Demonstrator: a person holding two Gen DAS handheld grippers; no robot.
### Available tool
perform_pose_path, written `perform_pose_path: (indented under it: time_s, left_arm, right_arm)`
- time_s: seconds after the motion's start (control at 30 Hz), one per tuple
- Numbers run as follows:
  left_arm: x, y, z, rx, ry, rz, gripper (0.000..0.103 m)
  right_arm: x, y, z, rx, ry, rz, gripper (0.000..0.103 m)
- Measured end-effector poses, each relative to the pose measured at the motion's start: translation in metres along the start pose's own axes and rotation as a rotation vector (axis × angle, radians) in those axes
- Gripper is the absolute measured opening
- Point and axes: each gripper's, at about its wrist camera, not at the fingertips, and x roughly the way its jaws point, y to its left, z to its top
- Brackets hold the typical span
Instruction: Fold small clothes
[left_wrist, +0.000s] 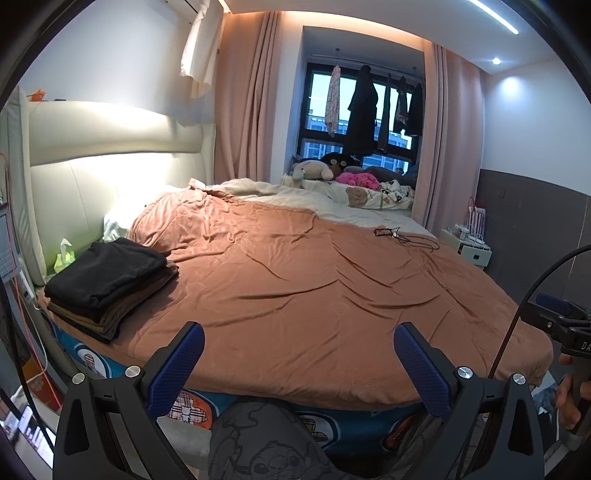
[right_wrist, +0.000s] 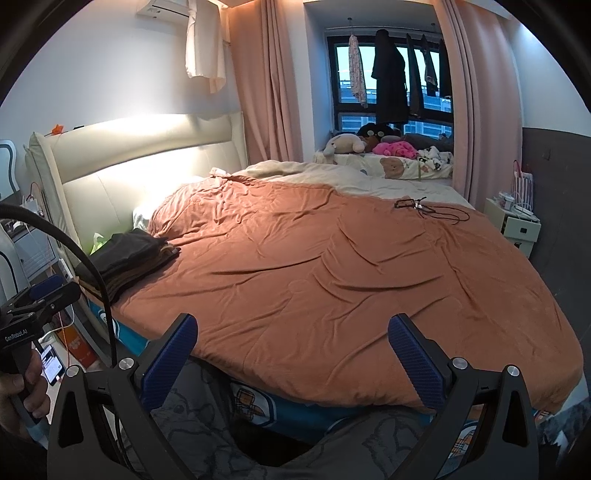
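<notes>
A stack of folded dark clothes (left_wrist: 107, 284) lies at the left edge of the bed, near the headboard; it also shows in the right wrist view (right_wrist: 129, 264). My left gripper (left_wrist: 299, 343) is open and empty, held over the bed's near edge, well right of the stack. My right gripper (right_wrist: 291, 336) is open and empty, also over the near edge. The right gripper's body (left_wrist: 565, 325) shows at the right of the left wrist view, and the left gripper's body (right_wrist: 33, 310) at the left of the right wrist view.
An orange-brown blanket (left_wrist: 314, 280) covers the bed (right_wrist: 332, 266). A black cord and small device (left_wrist: 402, 238) lie at its far right. A cream headboard (left_wrist: 92, 177) stands left, a white nightstand (right_wrist: 513, 225) right. Plush toys (left_wrist: 332, 170) sit by the window. My knees (left_wrist: 266, 439) are below.
</notes>
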Motion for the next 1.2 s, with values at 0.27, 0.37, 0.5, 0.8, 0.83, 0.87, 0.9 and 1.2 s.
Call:
perform_pose_path:
  time_s: [0.27, 0.37, 0.5, 0.8, 0.83, 0.87, 0.9, 1.2]
  left_arm:
    - [-0.0009, -0.0013, 0.0003, 0.001, -0.003, 0.001, 0.103]
    - [-0.0009, -0.0011, 0.0002, 0.001, -0.003, 0.000, 0.103]
    - [-0.0030, -0.0029, 0.0021, 0.004, -0.005, 0.000, 0.103]
    - [-0.0032, -0.0036, 0.0009, 0.005, -0.008, 0.000, 0.103]
    - [-0.0030, -0.0033, 0.0034, 0.005, -0.009, 0.000, 0.103]
    - [-0.0029, -0.0034, 0.0042, 0.005, -0.009, 0.000, 0.103]
    - [-0.0030, -0.0034, 0.0030, 0.005, -0.008, -0.001, 0.103]
    - [-0.0054, -0.0069, 0.0075, 0.012, -0.011, -0.004, 0.103]
  right_arm:
    - [0.0010, -0.0052, 0.0006, 0.004, -0.002, 0.000, 0.103]
    - [0.0002, -0.0057, 0.0006, 0.003, -0.006, -0.002, 0.103]
    - [-0.0001, -0.0063, -0.0004, 0.005, -0.009, -0.003, 0.103]
    - [-0.0001, -0.0077, -0.0014, 0.005, -0.010, -0.003, 0.103]
    - [-0.0001, -0.0078, -0.0014, 0.005, -0.010, -0.003, 0.103]
    - [0.0000, -0.0079, -0.0015, 0.005, -0.010, -0.003, 0.103]
    - [0.0000, -0.0078, -0.0015, 0.005, -0.010, -0.003, 0.103]
    - [0.0000, -0.0103, -0.0014, 0.005, -0.011, -0.005, 0.103]
